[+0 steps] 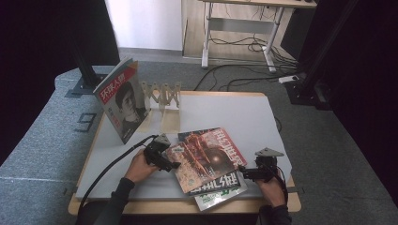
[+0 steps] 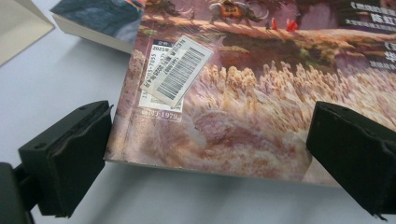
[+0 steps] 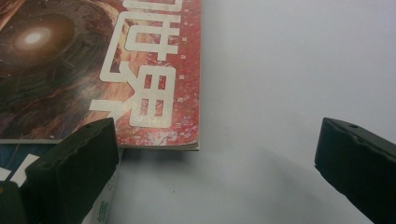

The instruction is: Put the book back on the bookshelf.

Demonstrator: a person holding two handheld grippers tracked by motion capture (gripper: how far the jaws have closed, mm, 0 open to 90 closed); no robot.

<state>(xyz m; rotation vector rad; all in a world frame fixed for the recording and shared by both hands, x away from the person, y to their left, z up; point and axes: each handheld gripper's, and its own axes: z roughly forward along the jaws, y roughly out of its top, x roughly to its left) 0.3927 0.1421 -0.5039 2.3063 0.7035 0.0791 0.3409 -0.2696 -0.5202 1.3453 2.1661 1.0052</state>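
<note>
- Step in hand, as I'm judging it: picking the top red magazine point(image 1: 206, 157) off the small stack at the near edge of the worktop point(image 1: 244, 117), likely heading for the wooden rack point(image 1: 162, 96) at the far left.
- Nearest: green-white magazine point(image 1: 218, 192) is lying under the red one, sticking out toward the person.
- Right gripper point(image 1: 251, 174) is sitting just beside the red magazine's right corner; jaws are standing wide, gripping nothing. In the right gripper view the left-hand jaw is overlapping the stack's corner, the other is hanging over bare worktop; contact cannot be told.
- Left gripper point(image 1: 164, 161) is lining up on the red magazine's left edge, jaws wide apart, nothing clamped. In the left gripper view the edge is lying between them, near the barcode sticker point(image 2: 177, 74); whether the pads are touching the cover I cannot tell.
- Next move is calling for: sliding one jaw under the cover edge, the other on top, closing, then lifting without dragging the green-white one along.
- Farther off: portrait magazine point(image 1: 123, 101) is standing tilted, leaning at the rack's left end.
</note>
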